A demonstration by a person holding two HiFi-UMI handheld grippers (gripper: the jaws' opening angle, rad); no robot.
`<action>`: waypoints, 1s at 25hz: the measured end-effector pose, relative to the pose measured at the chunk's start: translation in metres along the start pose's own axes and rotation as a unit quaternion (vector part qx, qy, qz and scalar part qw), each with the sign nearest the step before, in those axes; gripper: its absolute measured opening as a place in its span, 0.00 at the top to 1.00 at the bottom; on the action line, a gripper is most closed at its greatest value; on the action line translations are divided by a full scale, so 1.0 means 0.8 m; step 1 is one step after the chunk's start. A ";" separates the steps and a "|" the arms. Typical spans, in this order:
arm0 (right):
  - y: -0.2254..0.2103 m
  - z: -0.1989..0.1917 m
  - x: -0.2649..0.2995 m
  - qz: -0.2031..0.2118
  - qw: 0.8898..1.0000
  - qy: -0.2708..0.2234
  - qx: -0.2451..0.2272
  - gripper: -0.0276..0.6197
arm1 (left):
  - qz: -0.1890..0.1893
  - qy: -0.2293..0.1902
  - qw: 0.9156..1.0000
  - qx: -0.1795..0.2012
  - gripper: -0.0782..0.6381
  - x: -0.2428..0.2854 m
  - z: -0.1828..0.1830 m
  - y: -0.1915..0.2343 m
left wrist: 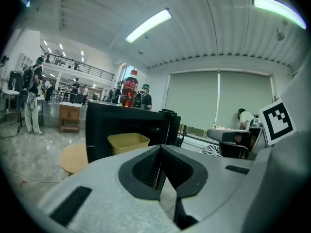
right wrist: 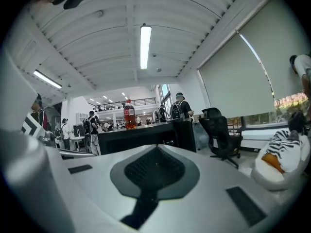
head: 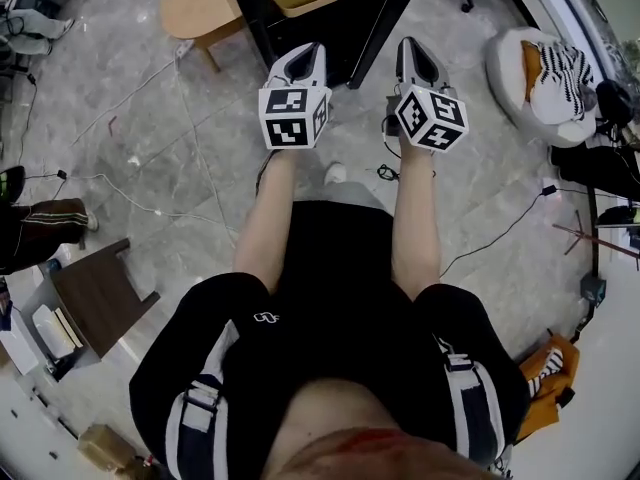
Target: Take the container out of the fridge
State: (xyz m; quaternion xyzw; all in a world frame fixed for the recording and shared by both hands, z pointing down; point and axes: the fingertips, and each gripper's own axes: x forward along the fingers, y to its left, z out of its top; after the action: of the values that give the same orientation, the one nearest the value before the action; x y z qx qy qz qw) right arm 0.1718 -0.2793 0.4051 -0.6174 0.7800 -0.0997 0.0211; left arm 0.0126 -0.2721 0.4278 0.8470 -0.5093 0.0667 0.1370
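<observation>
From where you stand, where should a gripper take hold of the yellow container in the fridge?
Probably its front rim, coming level through the open front of the fridge. The yellow container stands upright with an open top and thin wall, so one jaw can go inside, one outside.

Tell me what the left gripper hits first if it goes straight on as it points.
For the left gripper, likely the yellow container in the open black fridge, or the fridge's frame beside it; depth is unclear. Nothing nearer shows.

Cables [head: 150,205], wooden stool [head: 200,6] on grey floor [head: 480,193]
</observation>
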 end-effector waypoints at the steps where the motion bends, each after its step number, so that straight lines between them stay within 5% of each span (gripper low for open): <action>1: -0.009 0.003 0.009 0.003 1.000 -0.002 -0.001 0.94 | 0.003 -0.004 1.000 -0.001 0.88 0.009 0.003 -0.003; 8: -0.036 0.003 0.033 0.024 1.000 -0.004 -0.010 0.94 | 0.016 0.000 1.000 0.001 0.88 0.051 -0.002 -0.015; 15: -0.026 0.000 0.055 0.064 0.994 0.016 -0.085 0.94 | 0.015 0.011 1.000 -0.004 0.88 0.079 -0.009 -0.019; 20: 0.007 -0.009 0.079 0.124 0.977 0.043 -0.168 0.94 | 0.030 0.009 0.999 -0.018 0.88 0.089 -0.009 -0.008; 25: 0.045 -0.026 0.109 0.184 0.947 0.070 -0.254 0.94 | 0.056 0.003 0.998 -0.037 0.88 0.084 -0.016 0.016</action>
State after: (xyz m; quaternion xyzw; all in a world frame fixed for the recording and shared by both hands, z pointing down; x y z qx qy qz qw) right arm 0.1131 -0.3534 0.4264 -0.4397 0.8789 0.0647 -0.1731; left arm 0.0332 -0.3309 0.4594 0.8112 -0.5577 0.0577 0.1660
